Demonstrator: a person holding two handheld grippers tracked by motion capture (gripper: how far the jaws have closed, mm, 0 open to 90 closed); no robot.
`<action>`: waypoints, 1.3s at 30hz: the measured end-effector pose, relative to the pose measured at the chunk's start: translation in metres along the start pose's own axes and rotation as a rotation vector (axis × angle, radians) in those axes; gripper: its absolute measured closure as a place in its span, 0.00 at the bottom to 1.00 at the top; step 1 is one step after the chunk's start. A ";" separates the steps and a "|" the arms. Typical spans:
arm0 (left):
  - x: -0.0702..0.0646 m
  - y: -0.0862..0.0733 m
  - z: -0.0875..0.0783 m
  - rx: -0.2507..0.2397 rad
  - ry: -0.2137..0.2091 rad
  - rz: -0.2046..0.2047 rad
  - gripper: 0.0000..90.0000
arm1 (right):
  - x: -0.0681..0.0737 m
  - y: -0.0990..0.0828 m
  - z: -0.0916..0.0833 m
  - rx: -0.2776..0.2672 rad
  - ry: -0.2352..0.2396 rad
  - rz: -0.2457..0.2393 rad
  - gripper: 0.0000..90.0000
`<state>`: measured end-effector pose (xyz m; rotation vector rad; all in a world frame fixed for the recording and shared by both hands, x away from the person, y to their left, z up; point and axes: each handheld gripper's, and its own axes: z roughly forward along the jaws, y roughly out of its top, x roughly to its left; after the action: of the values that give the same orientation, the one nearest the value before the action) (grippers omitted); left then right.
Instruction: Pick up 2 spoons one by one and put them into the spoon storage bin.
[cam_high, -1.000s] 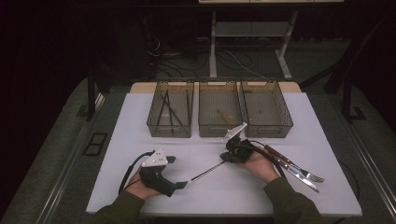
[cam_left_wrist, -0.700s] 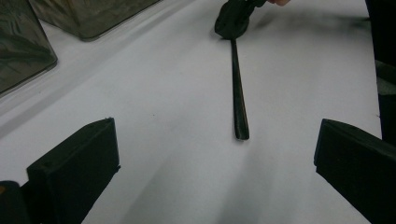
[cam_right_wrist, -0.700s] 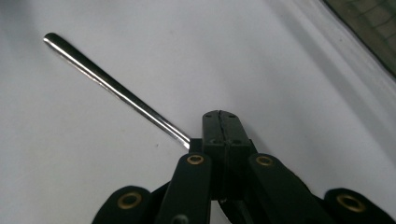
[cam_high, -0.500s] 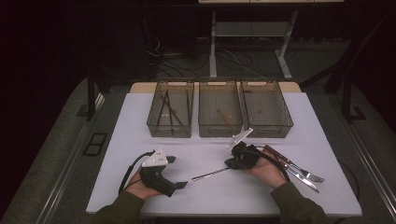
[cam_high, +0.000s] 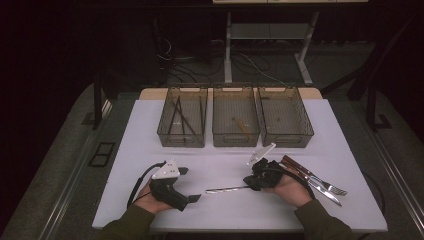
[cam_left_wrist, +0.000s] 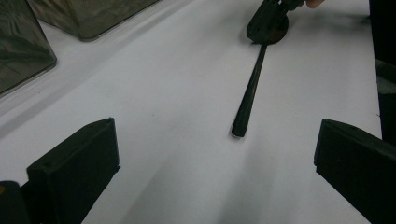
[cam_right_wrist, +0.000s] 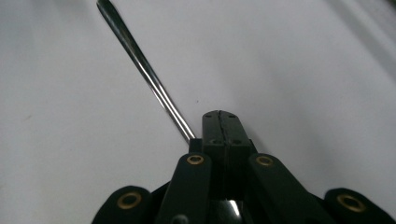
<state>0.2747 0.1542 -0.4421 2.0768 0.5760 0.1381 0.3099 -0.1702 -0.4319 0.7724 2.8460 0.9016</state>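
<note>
A slim metal spoon lies low over the white table, its handle pointing at my left gripper. My right gripper is shut on the spoon near its bowl end. In the right gripper view the jaws are pressed together and the shiny handle runs out up-left. My left gripper rests on the table at the front left, open and empty. In the left gripper view its own jaws stand wide apart, with the handle tip between them farther off.
Three clear bins stand in a row at the back: the left bin holds dark utensils, the middle bin a wooden-handled piece, and the right bin looks nearly bare. Knives and a fork lie beside my right hand.
My right gripper has come nearer the front edge with the spoon, and the spoon now lies flatter along the table. The left gripper has stayed put.
</note>
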 end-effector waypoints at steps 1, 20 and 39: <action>0.000 0.000 0.000 -0.001 0.000 0.001 0.00 | 0.000 0.000 -0.003 -0.027 0.013 0.008 1.00; 0.001 -0.001 0.002 0.005 0.005 -0.016 0.00 | -0.008 -0.049 -0.050 -0.247 -0.030 0.130 0.46; 0.001 -0.001 0.002 0.027 0.002 0.003 0.00 | -0.015 -0.055 -0.029 -0.202 -0.008 0.196 0.55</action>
<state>0.2762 0.1533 -0.4444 2.1043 0.5785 0.1352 0.2931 -0.2315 -0.4397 1.0371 2.6509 1.1844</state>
